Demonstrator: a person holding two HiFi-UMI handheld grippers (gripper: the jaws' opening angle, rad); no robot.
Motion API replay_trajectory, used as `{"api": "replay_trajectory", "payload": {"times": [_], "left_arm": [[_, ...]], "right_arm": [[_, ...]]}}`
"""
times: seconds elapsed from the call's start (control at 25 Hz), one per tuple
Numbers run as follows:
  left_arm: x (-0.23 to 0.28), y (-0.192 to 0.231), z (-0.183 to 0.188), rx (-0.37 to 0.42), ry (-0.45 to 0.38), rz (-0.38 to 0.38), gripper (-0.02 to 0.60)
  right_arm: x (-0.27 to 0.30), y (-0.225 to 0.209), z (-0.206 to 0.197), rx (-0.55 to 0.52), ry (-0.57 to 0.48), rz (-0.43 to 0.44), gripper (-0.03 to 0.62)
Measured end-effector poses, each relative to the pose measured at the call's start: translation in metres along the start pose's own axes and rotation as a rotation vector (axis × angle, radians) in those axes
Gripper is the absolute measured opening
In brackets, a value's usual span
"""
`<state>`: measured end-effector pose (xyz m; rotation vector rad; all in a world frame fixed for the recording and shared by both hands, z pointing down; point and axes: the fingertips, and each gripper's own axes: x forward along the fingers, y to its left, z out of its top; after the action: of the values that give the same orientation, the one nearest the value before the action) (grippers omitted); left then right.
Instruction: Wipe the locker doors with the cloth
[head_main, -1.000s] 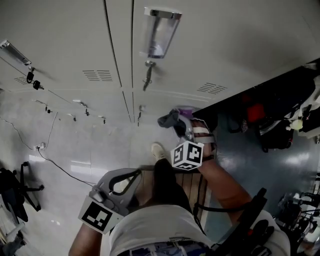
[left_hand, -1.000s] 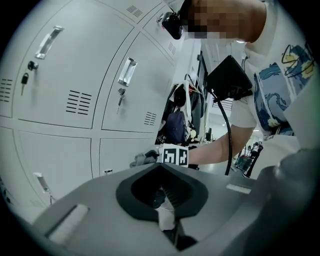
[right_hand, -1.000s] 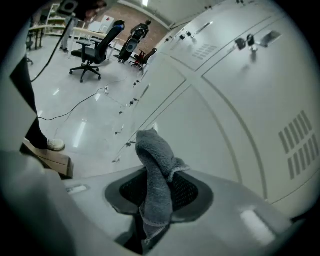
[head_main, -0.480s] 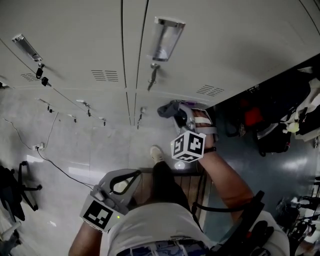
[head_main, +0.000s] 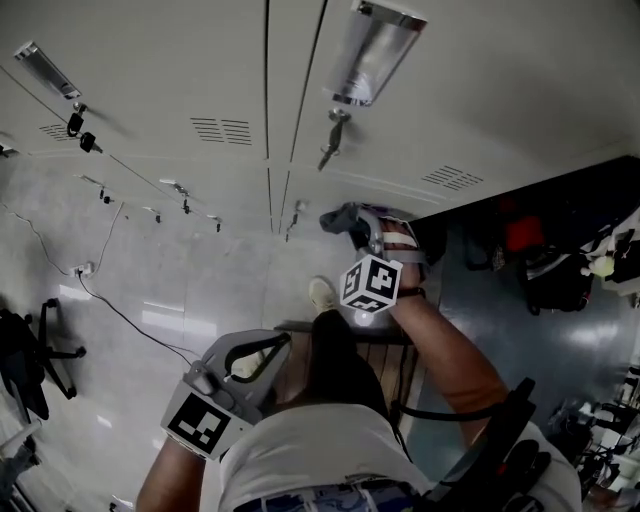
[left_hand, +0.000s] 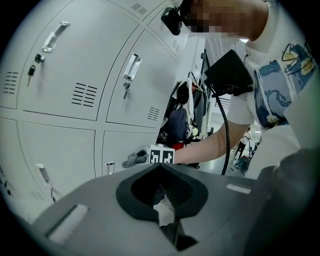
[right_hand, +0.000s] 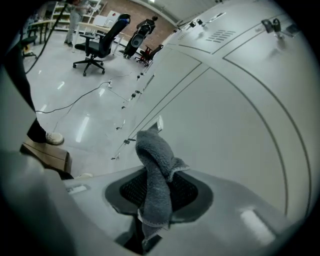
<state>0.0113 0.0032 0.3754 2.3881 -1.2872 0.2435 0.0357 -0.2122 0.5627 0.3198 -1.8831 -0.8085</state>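
The right gripper (head_main: 362, 228) has lifted slightly toward the lockers. Nearest, the left gripper (left_hand: 161, 210) hangs at the waist, jaws together and empty (kept clear). Farther out, the right's jaws pinch the grey cloth (right_hand: 156, 175), aimed at the lower locker door (right_hand: 225, 130).

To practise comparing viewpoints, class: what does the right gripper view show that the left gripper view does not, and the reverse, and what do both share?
Only the right gripper view: black office chairs, and the right gripper with jaws shut on the grey terry cloth. Only the left gripper view: the person's white printed shirt and hanging dark bags. Both: the pale grey metal locker doors and that cloth.
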Motion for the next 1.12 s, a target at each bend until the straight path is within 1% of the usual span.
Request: {"api": "replay_trajectory", "payload": {"times": [0.2,0.36,0.48,0.6,0.76,0.92,1.12], "left_arm": [[0.001,0.002,-0.004,-0.025,0.005,-0.001,0.003],[0.000,0.008,-0.007,-0.028,0.013,0.023,0.003],[0.000,0.013,-0.008,-0.046,0.008,0.046,0.003],[0.000,0.014,-0.012,-0.051,0.022,0.050,0.003],[0.000,0.017,-0.018,-0.072,0.027,0.068,0.003],[-0.003,0.022,-0.025,-0.090,0.044,0.085,0.003],[-0.007,0.028,-0.027,-0.099,0.046,0.110,0.003]], "right_arm": [[0.037,0.035,-0.010,0.000,0.017,0.050,0.110],[0.064,0.060,-0.020,0.028,0.034,0.116,0.110],[0.085,0.080,-0.028,0.040,0.056,0.159,0.110],[0.104,0.098,-0.034,0.045,0.080,0.187,0.110],[0.127,0.121,-0.044,0.026,0.104,0.226,0.110],[0.149,0.140,-0.053,0.013,0.133,0.259,0.110],[0.169,0.161,-0.064,0.013,0.178,0.294,0.110]]}}
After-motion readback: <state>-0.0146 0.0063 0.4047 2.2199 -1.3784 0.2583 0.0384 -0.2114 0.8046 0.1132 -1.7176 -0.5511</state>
